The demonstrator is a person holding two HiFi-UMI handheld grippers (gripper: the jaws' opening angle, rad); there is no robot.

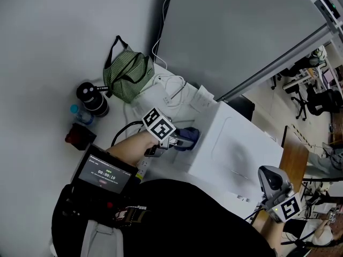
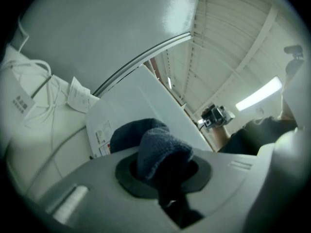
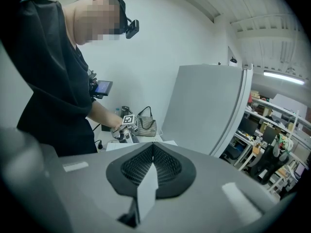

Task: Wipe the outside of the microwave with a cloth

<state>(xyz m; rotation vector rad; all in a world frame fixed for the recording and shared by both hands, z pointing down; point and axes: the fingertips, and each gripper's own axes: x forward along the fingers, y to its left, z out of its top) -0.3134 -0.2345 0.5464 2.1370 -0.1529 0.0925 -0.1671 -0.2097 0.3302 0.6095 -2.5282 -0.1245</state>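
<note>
A white microwave [image 1: 236, 149] stands on the white table. My left gripper [image 1: 179, 141] is shut on a dark blue cloth [image 1: 187, 137] and holds it against the microwave's left side wall. In the left gripper view the cloth [image 2: 160, 152] bulges out of the jaws in front of the microwave [image 2: 141, 101]. My right gripper [image 1: 266, 176] hovers at the microwave's near right corner; its jaws are shut with nothing between them [image 3: 151, 164]. The right gripper view looks over the microwave top [image 3: 131, 145] toward the left gripper [image 3: 127, 125].
A green striped bag [image 1: 126, 75], a black flask [image 1: 92, 98], a small water bottle [image 1: 80, 114], white cables [image 1: 169, 84] and papers [image 1: 201, 98] lie behind and left of the microwave. A grey partition [image 1: 236, 31] rises behind. A screen with a timer [image 1: 104, 173] sits on my chest.
</note>
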